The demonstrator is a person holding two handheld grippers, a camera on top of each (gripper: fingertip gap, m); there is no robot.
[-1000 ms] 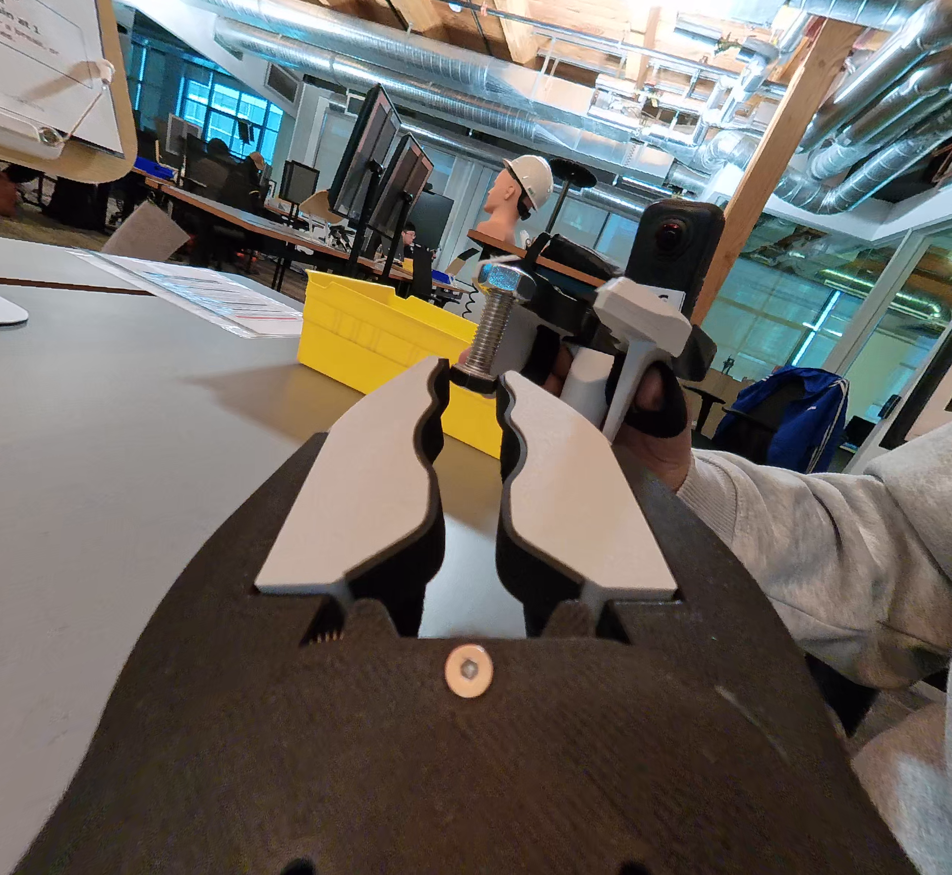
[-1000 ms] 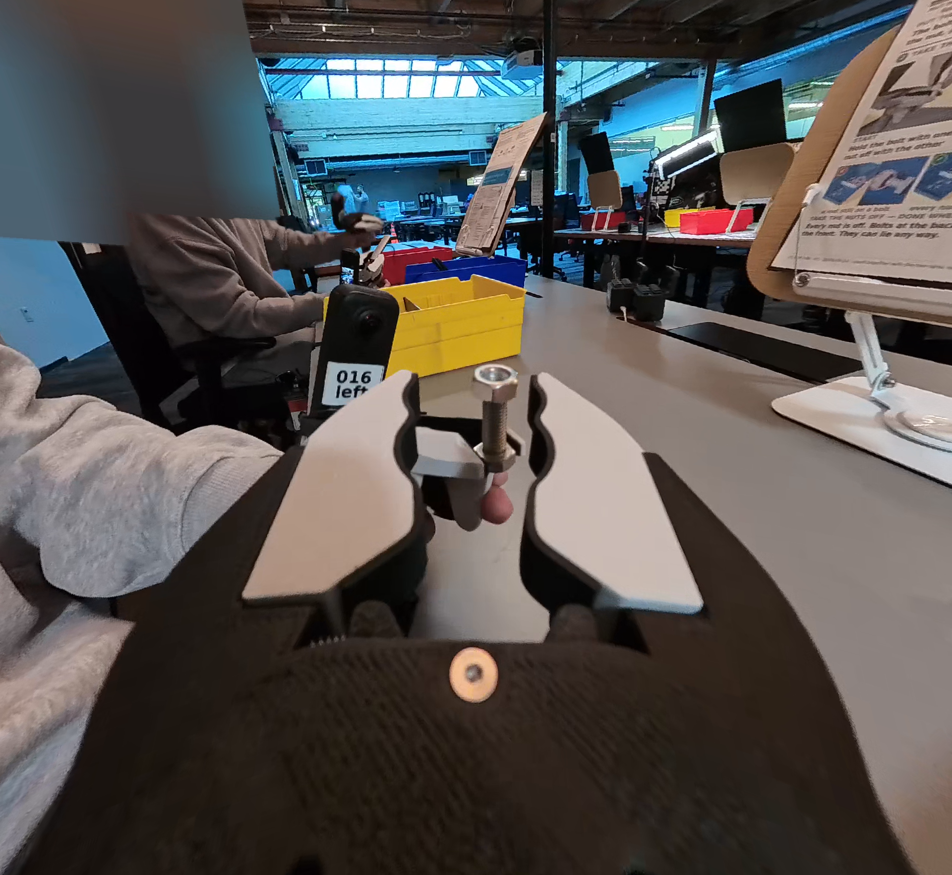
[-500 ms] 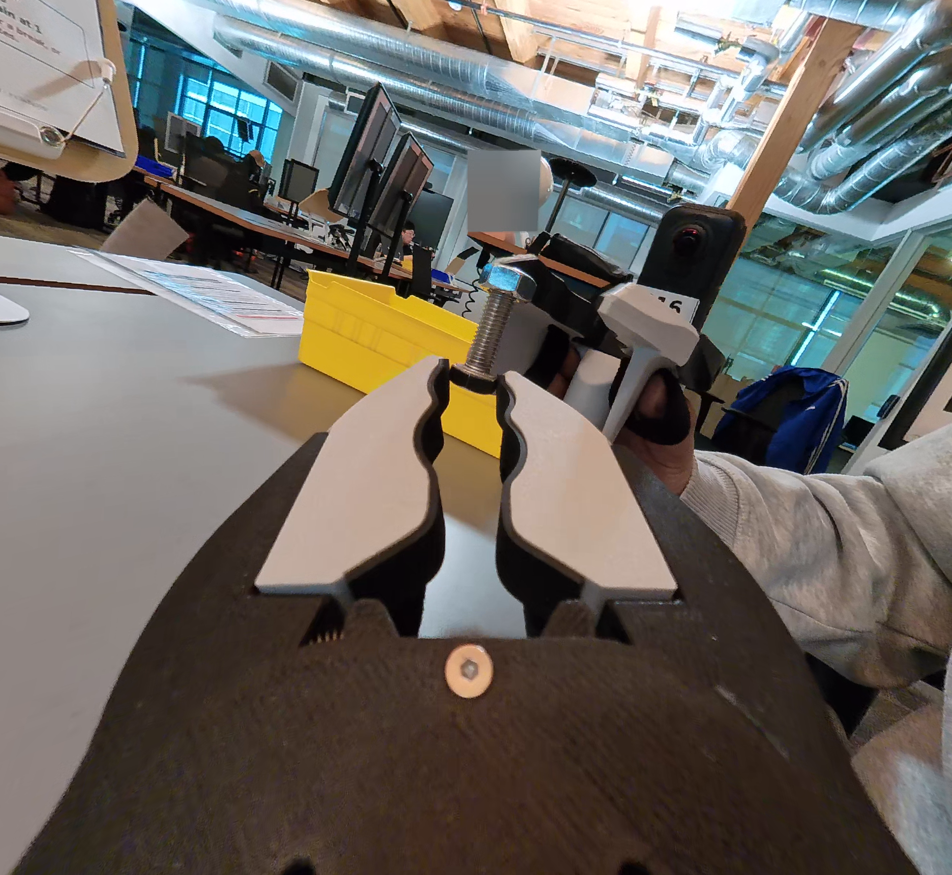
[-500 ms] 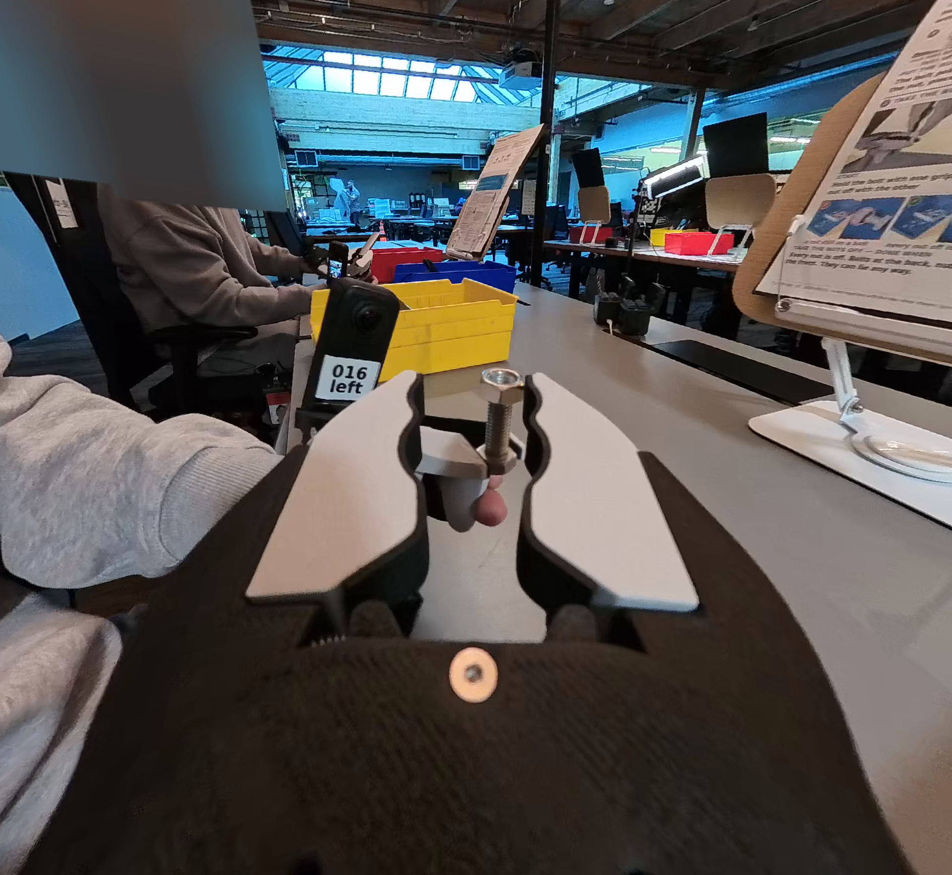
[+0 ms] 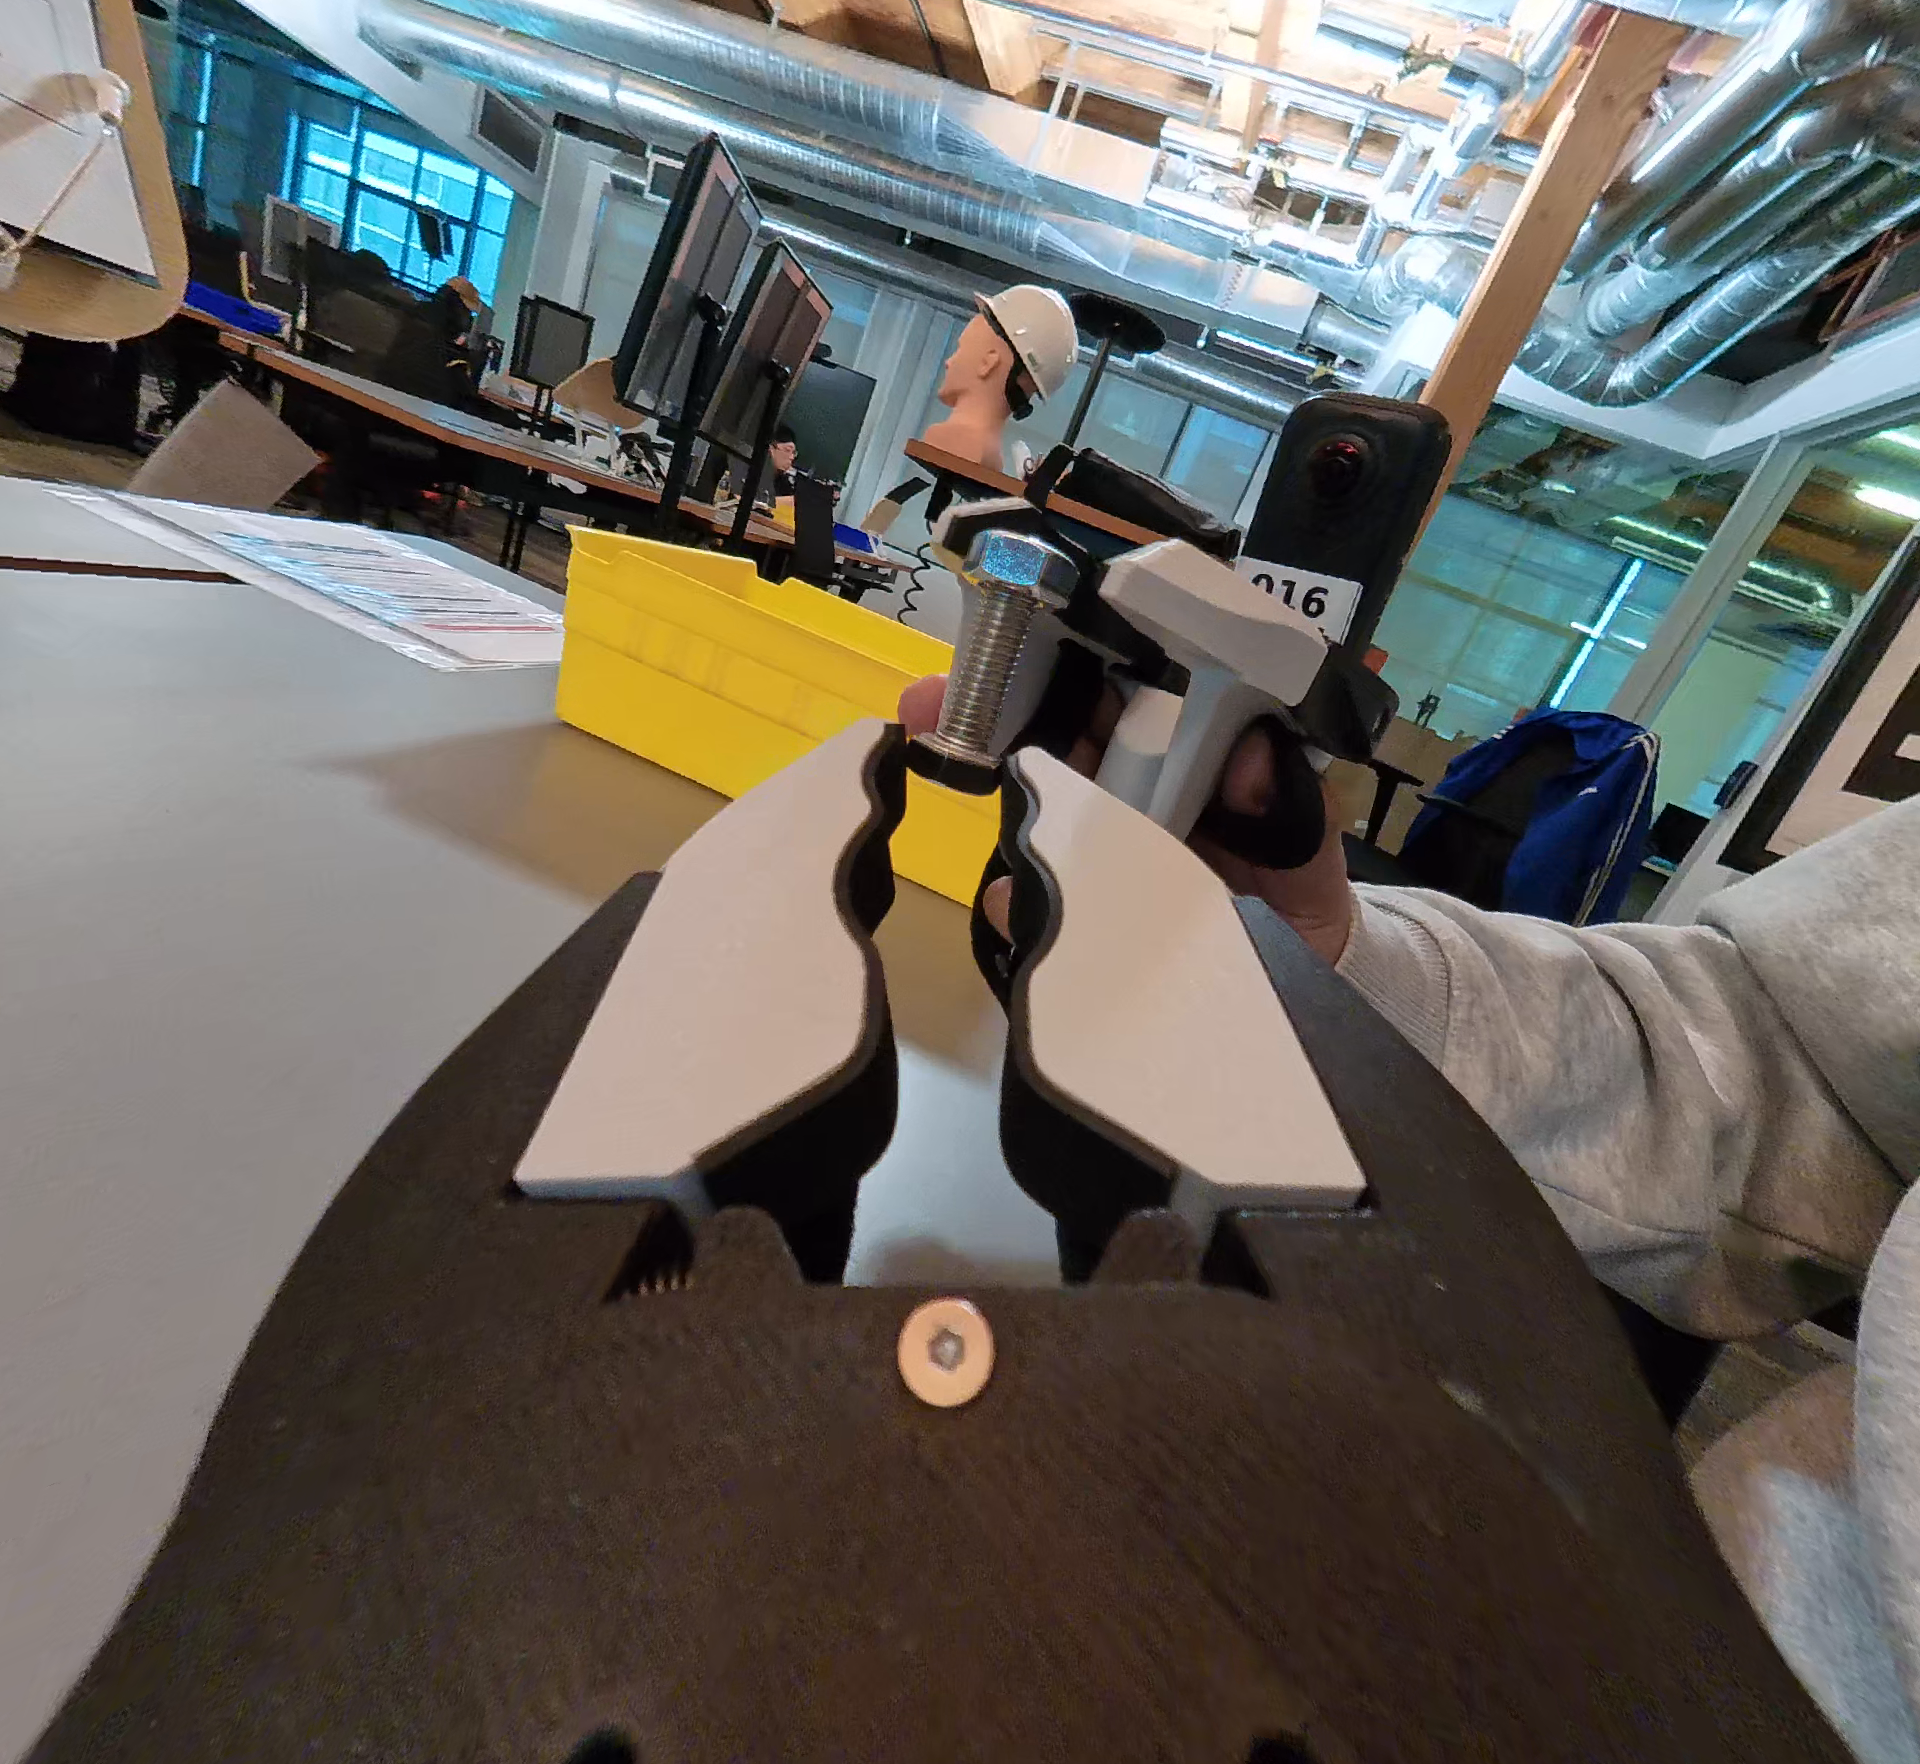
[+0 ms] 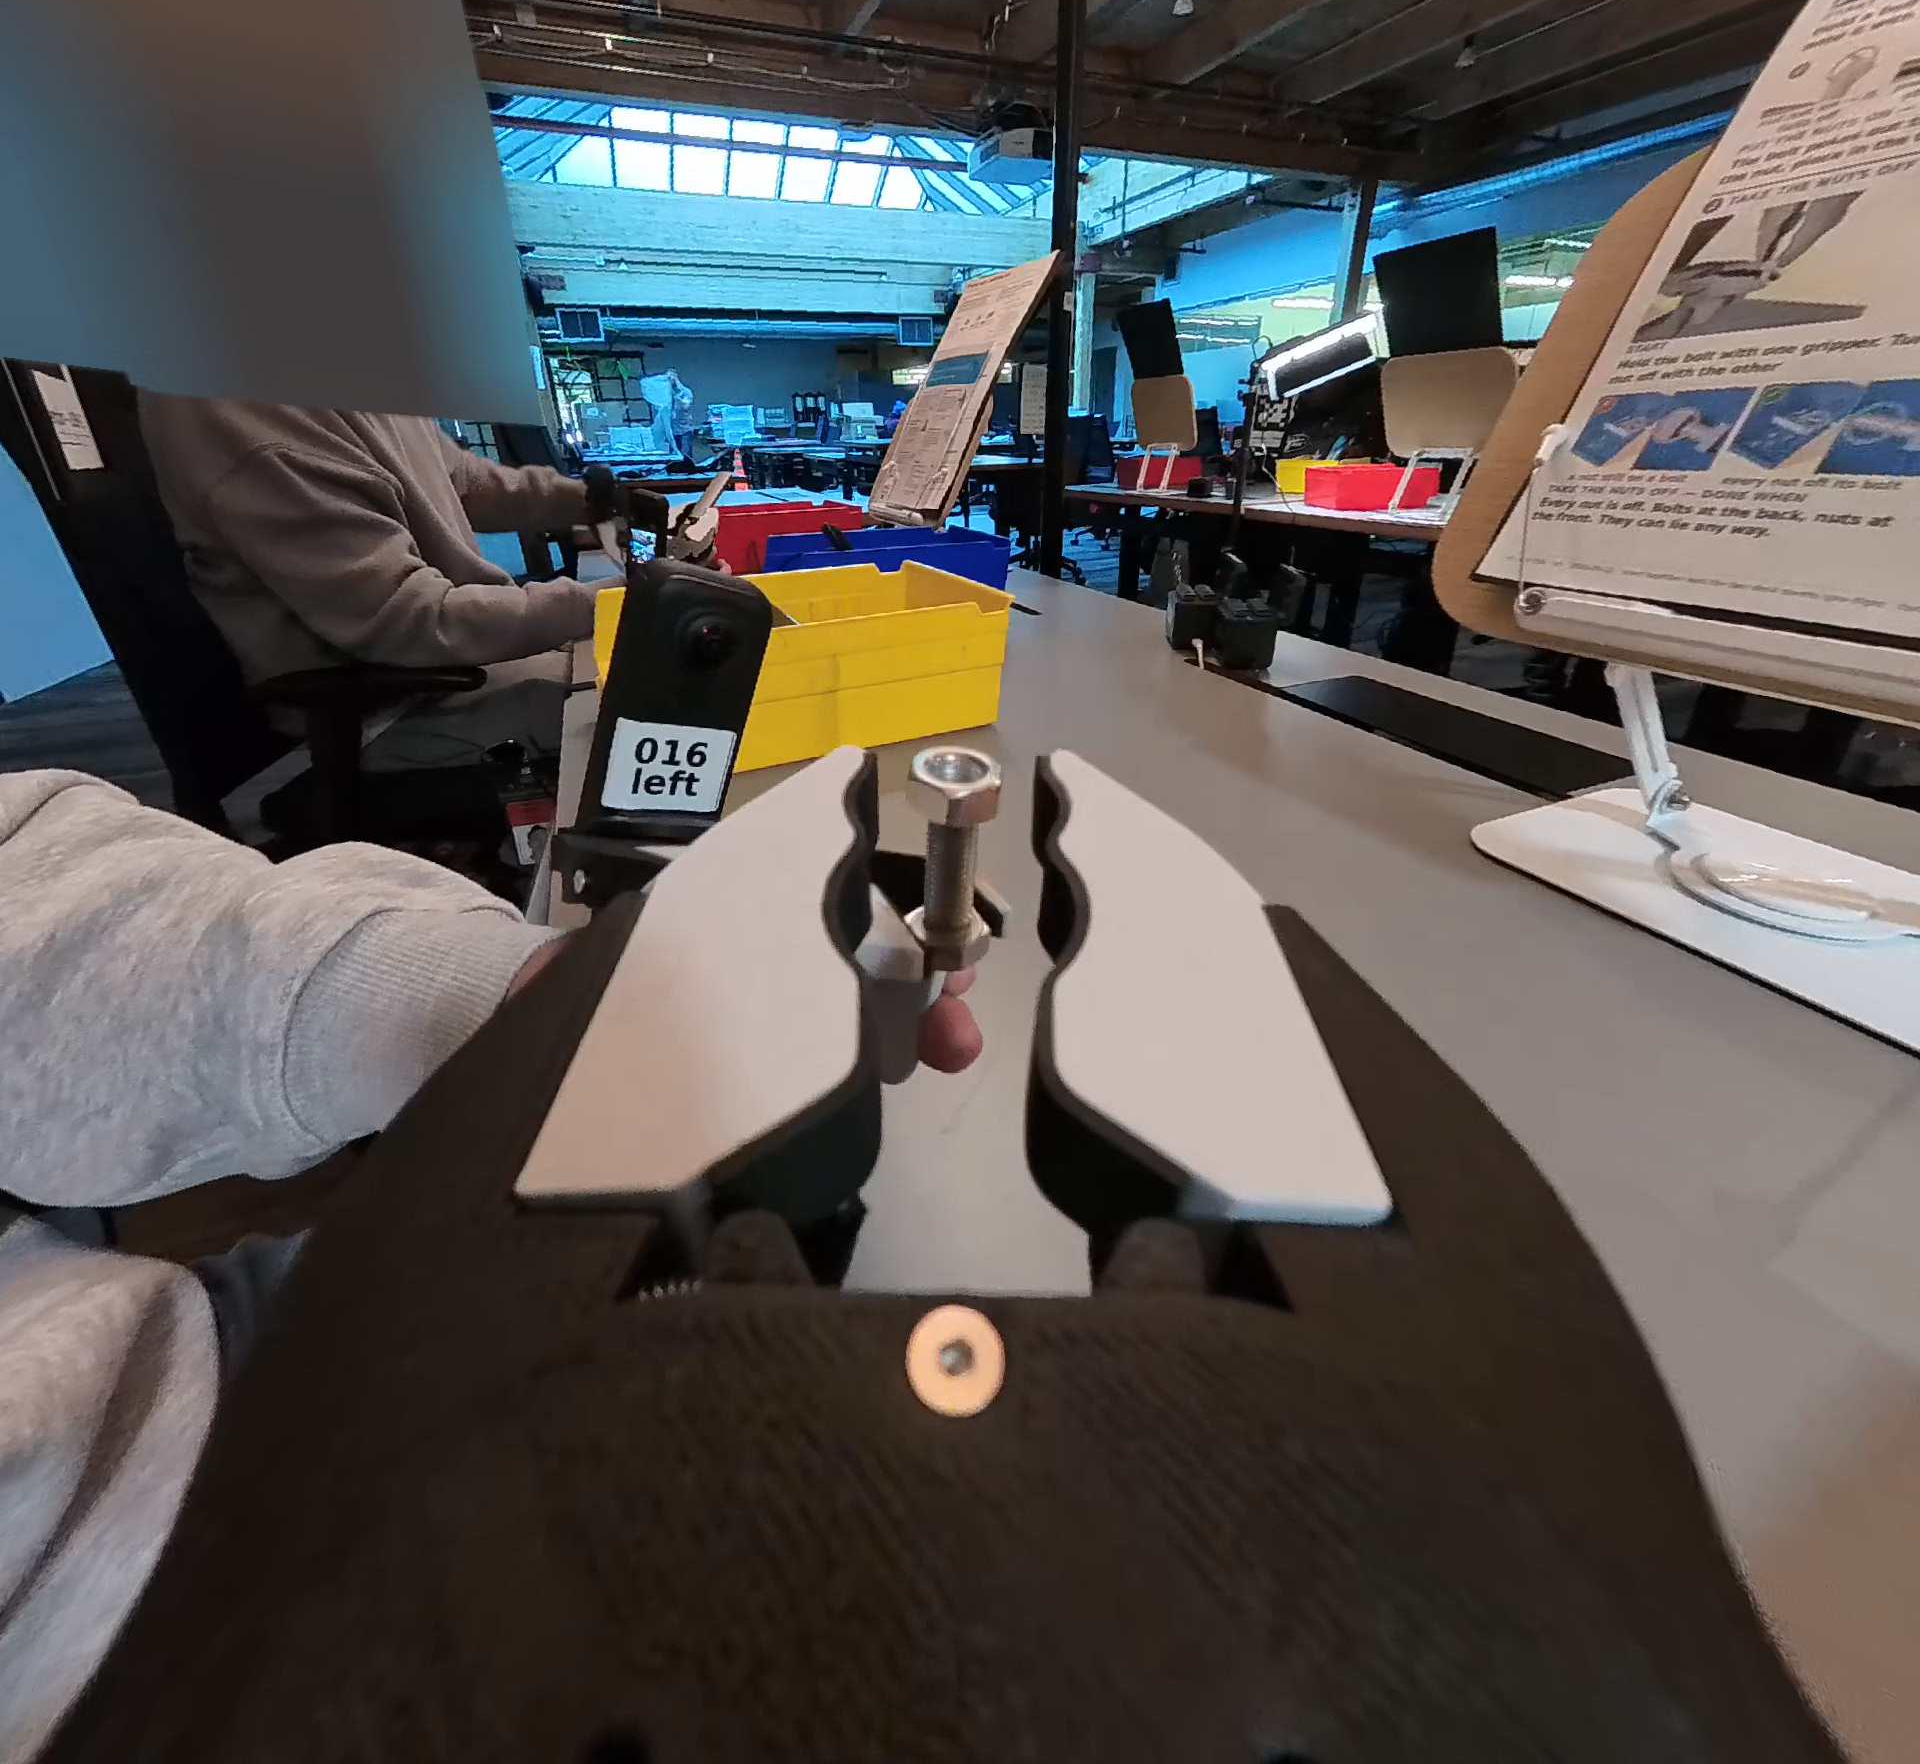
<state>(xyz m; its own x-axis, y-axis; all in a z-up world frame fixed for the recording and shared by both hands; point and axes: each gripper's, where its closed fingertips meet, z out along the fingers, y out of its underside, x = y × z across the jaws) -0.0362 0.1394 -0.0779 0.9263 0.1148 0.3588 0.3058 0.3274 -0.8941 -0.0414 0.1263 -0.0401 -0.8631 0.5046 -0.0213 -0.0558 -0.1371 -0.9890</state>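
Observation:
A steel bolt [image 5: 987,665] stands upright above the grey table [image 5: 260,935], hex head on top. My left gripper [image 5: 951,758] is shut on its lower end. In the right wrist view the bolt [image 6: 948,857] has a nut [image 6: 948,930] low on its thread, just above the left gripper's fingertips [image 6: 883,971]. My right gripper [image 6: 951,764] is open, one finger on each side of the bolt's head, with a gap on both sides. It also shows in the left wrist view [image 5: 1195,644], just behind the bolt, held by a hand in a grey sleeve.
A yellow bin [image 5: 727,665] stands on the table behind the bolt and also shows in the right wrist view [image 6: 883,665]. A document stand [image 6: 1714,467] on a white base is at right. A laminated sheet [image 5: 364,571] lies far left. A seated person [image 6: 343,551] is beyond. The tips of both grippers are at nearly the same place.
My right gripper's jaws have narrowed around the bolt's head, and it has shifted a little closer to the bolt. My left gripper keeps its hold.

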